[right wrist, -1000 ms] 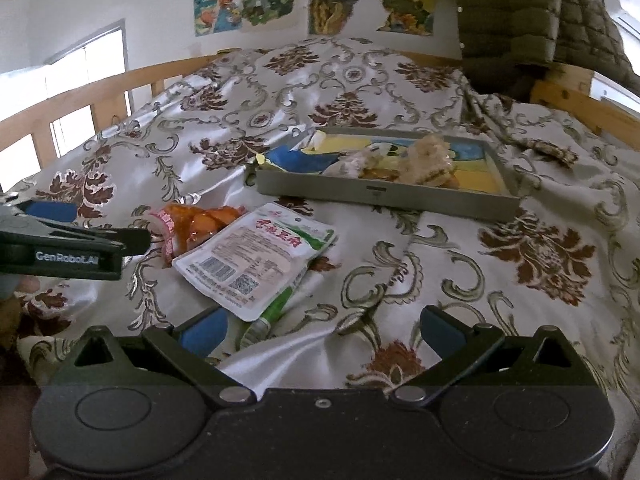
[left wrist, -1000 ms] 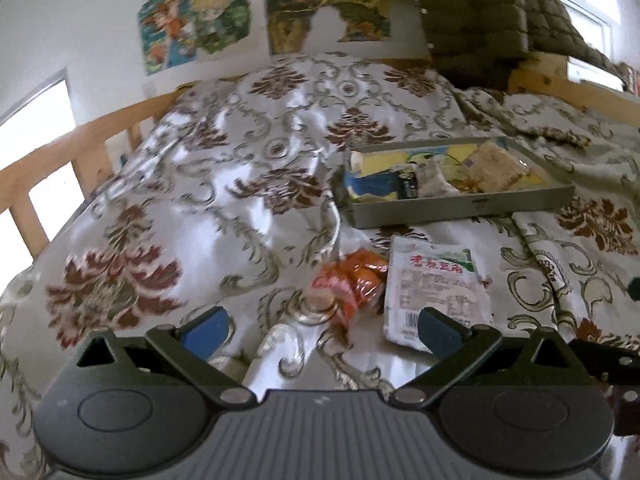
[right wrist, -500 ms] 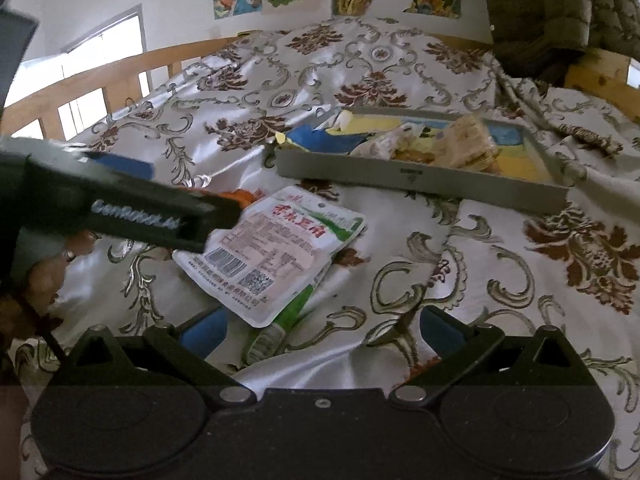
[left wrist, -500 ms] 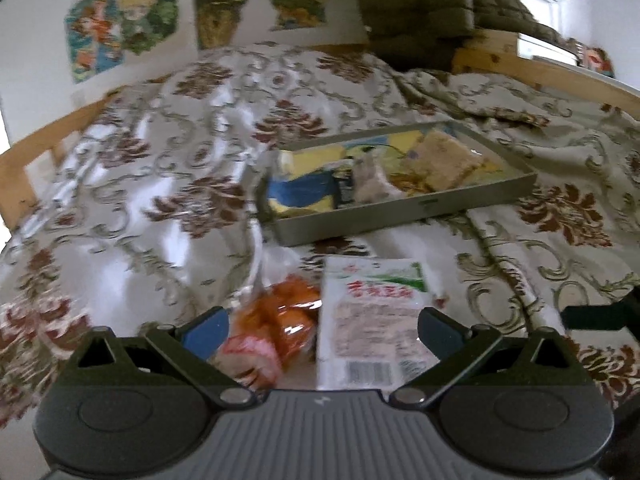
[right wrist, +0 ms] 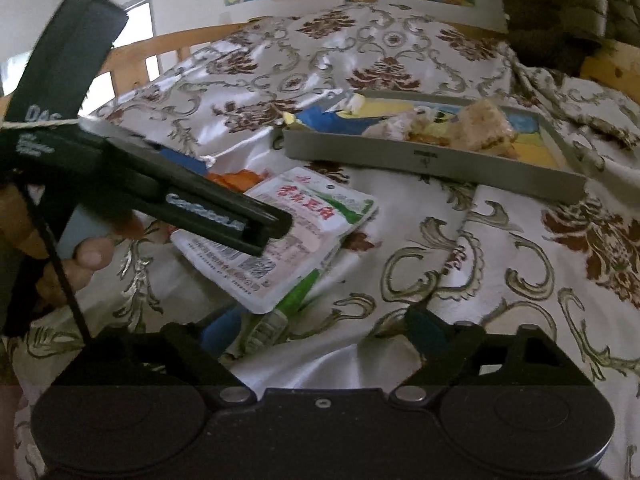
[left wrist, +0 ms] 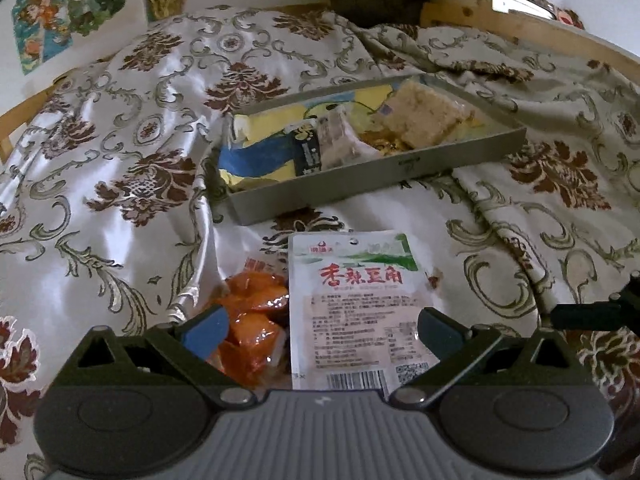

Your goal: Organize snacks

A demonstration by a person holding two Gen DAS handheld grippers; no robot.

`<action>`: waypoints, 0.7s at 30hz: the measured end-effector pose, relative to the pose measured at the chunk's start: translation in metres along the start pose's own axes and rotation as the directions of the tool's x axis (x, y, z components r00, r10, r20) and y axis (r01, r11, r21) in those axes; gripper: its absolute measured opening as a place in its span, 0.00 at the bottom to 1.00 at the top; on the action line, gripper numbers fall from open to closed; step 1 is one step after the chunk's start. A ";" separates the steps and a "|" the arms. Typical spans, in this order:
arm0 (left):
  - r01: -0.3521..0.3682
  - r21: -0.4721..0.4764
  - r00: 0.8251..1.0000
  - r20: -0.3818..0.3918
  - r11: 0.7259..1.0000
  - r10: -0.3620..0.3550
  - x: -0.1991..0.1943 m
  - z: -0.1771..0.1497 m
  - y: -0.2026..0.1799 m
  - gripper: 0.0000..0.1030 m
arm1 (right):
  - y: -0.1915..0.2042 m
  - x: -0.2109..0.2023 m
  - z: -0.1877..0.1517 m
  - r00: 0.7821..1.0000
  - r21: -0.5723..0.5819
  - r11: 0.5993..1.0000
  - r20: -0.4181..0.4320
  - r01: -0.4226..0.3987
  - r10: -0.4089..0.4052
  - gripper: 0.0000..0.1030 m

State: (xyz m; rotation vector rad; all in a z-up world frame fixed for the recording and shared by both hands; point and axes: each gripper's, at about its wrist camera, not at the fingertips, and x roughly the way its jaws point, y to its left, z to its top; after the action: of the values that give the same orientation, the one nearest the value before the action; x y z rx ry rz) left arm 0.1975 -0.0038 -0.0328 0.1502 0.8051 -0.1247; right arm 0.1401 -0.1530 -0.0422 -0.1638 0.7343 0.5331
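**Both grippers close in on the loose packets**

The left gripper hangs wide open over the orange crinkly snack pack and flat white printed foil pouch. The right gripper is closing near a slim green sachet, not yet pinched. Pinch slippery edges, then lift towards the far grey shallow tray.

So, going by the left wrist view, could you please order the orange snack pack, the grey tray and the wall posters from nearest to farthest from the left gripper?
1. Orange snack pack: between the open fingers of the left gripper, beside the left one.
2. Grey tray: farther up the bedspread, centre.
3. Wall posters: on the wall behind the bed, upper left.
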 end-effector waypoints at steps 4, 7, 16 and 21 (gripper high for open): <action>0.007 0.024 1.000 -0.013 1.000 -0.006 0.002 0.001 0.000 1.00 | 0.008 0.005 0.002 1.000 -0.037 0.999 -0.004 -0.010 0.010 0.78; 0.034 -0.002 0.999 -0.013 0.999 -0.034 0.001 0.004 0.002 1.00 | 0.011 0.007 0.004 1.000 -0.040 0.999 -0.003 -0.015 0.015 0.76; 0.041 0.029 0.999 -0.019 0.999 -0.040 0.004 0.008 -0.005 1.00 | 0.017 0.018 0.000 0.999 -0.079 0.997 -0.035 0.022 -0.024 0.75; 0.035 0.039 0.999 -0.020 0.999 -0.034 0.005 0.009 -0.009 0.99 | 0.012 0.019 -0.002 0.994 -0.103 0.989 -0.029 0.105 -0.108 0.73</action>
State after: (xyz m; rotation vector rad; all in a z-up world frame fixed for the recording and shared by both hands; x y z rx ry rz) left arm 0.2058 -0.0142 -0.0314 0.1749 0.8255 -0.1722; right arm 0.1438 -0.1355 -0.0563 -0.3063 0.7284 0.4668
